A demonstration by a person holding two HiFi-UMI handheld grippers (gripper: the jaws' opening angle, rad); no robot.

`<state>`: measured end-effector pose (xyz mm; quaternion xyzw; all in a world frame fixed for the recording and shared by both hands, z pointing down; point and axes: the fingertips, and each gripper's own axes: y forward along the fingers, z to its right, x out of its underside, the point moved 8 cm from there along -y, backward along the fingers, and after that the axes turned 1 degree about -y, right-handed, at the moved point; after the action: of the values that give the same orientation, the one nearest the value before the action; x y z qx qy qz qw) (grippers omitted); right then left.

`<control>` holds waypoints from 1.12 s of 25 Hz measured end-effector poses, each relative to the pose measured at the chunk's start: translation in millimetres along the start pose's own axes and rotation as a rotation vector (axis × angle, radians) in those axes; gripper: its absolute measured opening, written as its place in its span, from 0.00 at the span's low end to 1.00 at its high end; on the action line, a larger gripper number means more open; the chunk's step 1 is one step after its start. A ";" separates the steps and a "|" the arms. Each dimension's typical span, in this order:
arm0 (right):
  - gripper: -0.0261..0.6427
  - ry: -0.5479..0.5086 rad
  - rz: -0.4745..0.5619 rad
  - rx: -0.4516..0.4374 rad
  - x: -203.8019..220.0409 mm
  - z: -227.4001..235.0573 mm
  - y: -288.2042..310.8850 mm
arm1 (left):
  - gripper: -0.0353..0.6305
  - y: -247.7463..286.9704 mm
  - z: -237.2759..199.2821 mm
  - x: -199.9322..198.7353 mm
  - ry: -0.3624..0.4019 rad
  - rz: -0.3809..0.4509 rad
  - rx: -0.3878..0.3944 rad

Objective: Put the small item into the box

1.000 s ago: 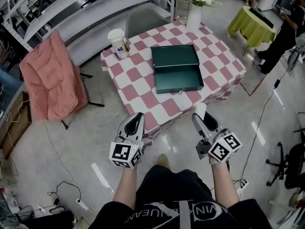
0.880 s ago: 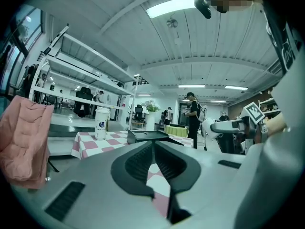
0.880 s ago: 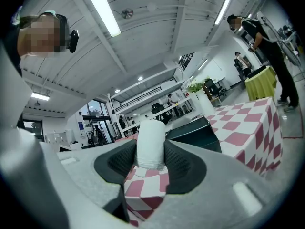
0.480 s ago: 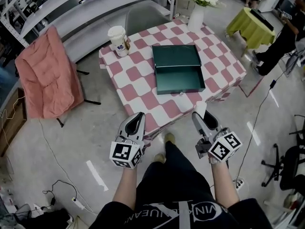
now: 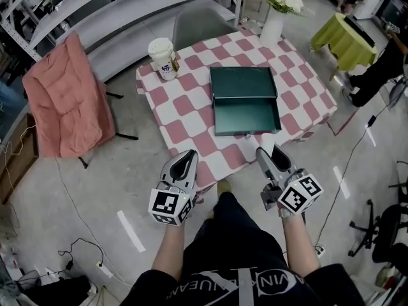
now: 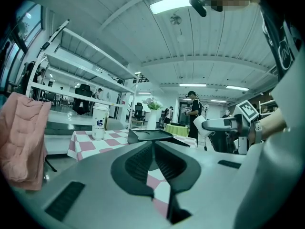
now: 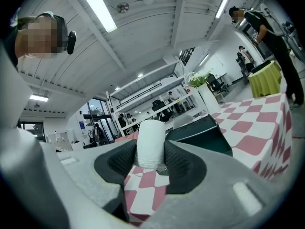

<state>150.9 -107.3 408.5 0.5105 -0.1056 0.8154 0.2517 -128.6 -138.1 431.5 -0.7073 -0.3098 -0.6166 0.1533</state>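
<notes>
Head view shows a rectangular dark-green box [image 5: 247, 115], lid open, on the checked-cloth table [image 5: 185, 116]. Near the table's front edge the right gripper [image 5: 266, 153] pinches a smooth white cylinder [image 7: 150, 144] between ribbed pads [image 7: 183, 165]. The left gripper [image 5: 188, 156] is pressed together, empty.

Left gripper [image 5: 187, 158]: held low ahead of torso, pointing forward, jaws pressed together, nothing between. Right gripper [image 5: 267, 155]: level with left, well apart from it, pointing forward, jaws clamped on both sides of small white item [image 7: 150, 142]. Left forearm [image 5: 169, 250] and right forearm [image 5: 298, 244]: bare, extended forward, roughly parallel.
</notes>
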 end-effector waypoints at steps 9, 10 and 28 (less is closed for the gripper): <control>0.31 -0.020 -0.063 0.002 -12.7 29.6 40.1 | 0.08 37.1 -12.4 -5.1 0.005 -0.023 -0.008; 0.31 -0.026 -0.075 0.007 -13.5 33.5 44.5 | 0.08 41.2 -13.8 -5.2 0.005 -0.026 -0.010; 0.31 -0.323 -0.549 0.055 -16.1 80.9 117.5 | 0.08 109.4 -25.7 -0.1 0.005 -0.081 -0.014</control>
<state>158.7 -246.9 441.2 0.6493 0.0198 0.6280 0.4284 -80.0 -236.7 454.4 -0.6939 -0.3333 -0.6262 0.1239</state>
